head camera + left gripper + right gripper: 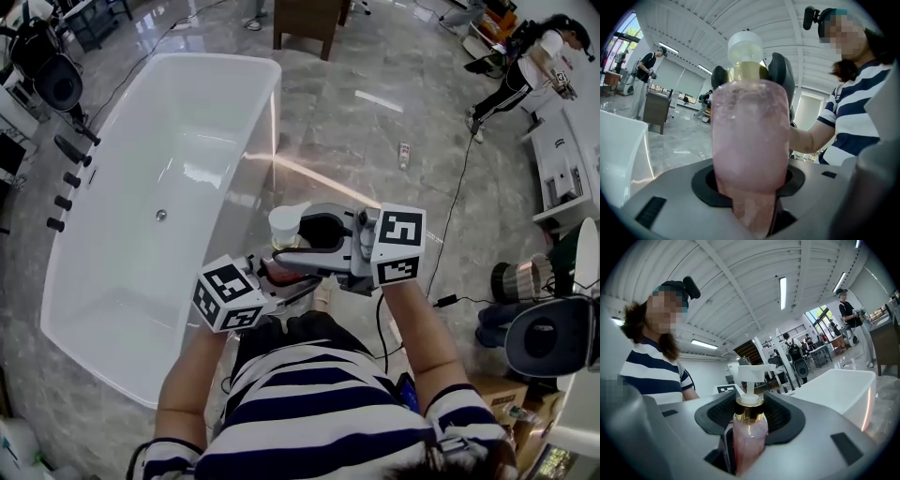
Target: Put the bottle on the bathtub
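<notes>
A pink pump bottle [278,269] with a gold collar and white pump head [287,223] hangs upright in front of my chest, beside the near right rim of the white bathtub [270,122]. My left gripper [272,281] is shut on its lower body; in the left gripper view the bottle [747,136] fills the gap between the jaws [750,192]. My right gripper [292,253] reaches in from the right and is shut on the bottle [750,434] just under the collar. The tub also appears as the bathtub [839,385] on the right.
Black tap fittings [67,178] line the tub's left side. A small bottle [404,156] and a cable [461,187] lie on the marble floor to the right. A dark wooden cabinet [306,21] stands beyond the tub. A person [525,67] works at the far right.
</notes>
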A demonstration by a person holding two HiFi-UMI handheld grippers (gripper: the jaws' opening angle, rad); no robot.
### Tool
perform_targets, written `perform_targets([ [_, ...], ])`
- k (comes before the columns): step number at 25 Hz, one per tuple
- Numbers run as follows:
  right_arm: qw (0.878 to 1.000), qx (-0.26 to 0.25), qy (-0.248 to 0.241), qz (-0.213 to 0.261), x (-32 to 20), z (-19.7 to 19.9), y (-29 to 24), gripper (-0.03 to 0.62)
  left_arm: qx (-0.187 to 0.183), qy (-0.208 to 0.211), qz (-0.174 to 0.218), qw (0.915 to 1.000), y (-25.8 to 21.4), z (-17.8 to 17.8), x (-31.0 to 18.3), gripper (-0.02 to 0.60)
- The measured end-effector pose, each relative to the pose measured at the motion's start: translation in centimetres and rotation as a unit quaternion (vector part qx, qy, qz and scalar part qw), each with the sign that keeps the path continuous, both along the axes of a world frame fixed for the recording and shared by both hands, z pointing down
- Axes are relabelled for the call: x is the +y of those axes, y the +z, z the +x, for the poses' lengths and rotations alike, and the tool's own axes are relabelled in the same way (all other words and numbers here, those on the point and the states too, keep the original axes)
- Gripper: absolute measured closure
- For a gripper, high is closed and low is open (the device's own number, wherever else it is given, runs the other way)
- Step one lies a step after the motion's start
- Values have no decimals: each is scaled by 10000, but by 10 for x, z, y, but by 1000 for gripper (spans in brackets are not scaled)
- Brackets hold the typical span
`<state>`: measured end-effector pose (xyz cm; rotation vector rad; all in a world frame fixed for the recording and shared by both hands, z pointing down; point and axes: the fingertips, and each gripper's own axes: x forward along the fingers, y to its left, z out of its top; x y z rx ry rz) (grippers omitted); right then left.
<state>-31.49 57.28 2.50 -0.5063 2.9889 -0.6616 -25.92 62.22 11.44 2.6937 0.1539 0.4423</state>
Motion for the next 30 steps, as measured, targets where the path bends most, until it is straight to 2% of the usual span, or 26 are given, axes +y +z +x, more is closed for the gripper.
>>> perform_targets([
  [16,9983,-379,-431,-124,-79,118,7,408,-189,-623,-35,9979,10,114,-84,371],
  [23,9978,-471,-428,-157,-91,133,13,410,-336,-659,-10,9973,18,127,-96,373],
  [30,9987,-428,-143,-221,-103,149,19,410,-356,-436,-2,9984,24,141,-105,373],
])
